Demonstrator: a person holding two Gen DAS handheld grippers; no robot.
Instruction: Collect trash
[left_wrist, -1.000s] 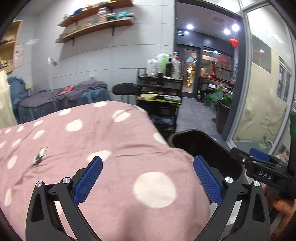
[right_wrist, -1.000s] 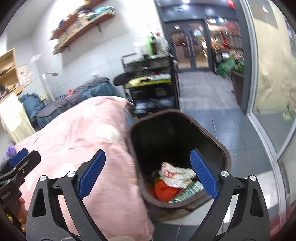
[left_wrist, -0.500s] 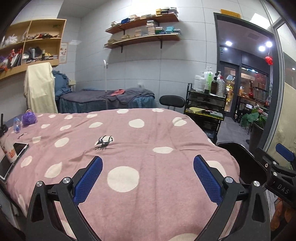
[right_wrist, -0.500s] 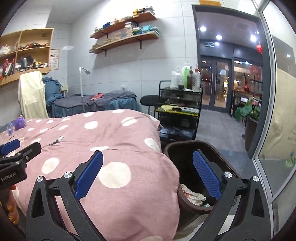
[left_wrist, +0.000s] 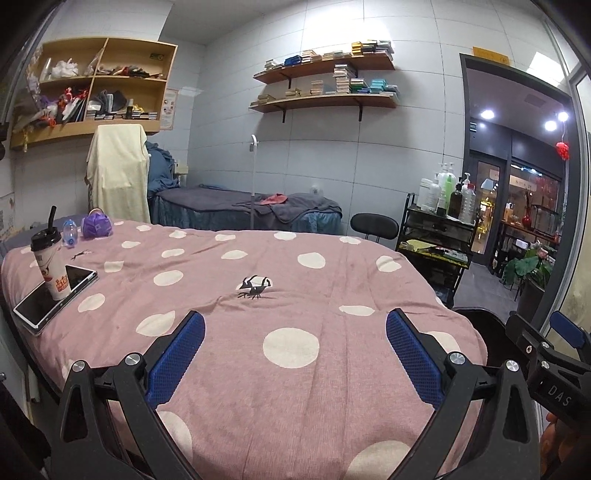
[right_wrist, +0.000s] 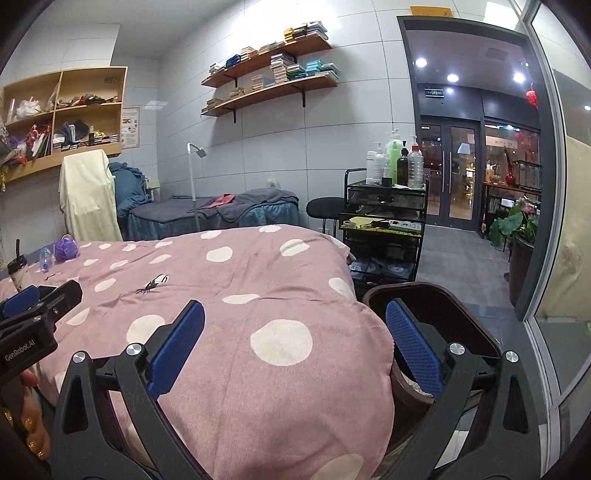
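A pink polka-dot bed (left_wrist: 295, 295) fills both views. On it lie a black hair clip (left_wrist: 254, 287), a drink cup with a straw (left_wrist: 50, 264) standing on a tablet (left_wrist: 55, 295), a small clear bottle (left_wrist: 69, 232) and a purple wad (left_wrist: 96, 226) at the far left. A brown trash bin (right_wrist: 443, 325) stands at the bed's right corner, with some trash just visible inside. My left gripper (left_wrist: 295, 354) is open and empty over the bed's near edge. My right gripper (right_wrist: 295, 350) is open and empty, with its right finger over the bin.
A black trolley with bottles (right_wrist: 384, 221) and a black stool (right_wrist: 325, 206) stand behind the bin. A second bed with grey covers (left_wrist: 251, 210) lies along the back wall. A glass door and a plant (right_wrist: 517, 229) are at the right.
Both grippers have risen and tilted up from the bin towards the bed. The left view has swung left, so the cup, tablet and purple wad have come into sight. Both stay open.
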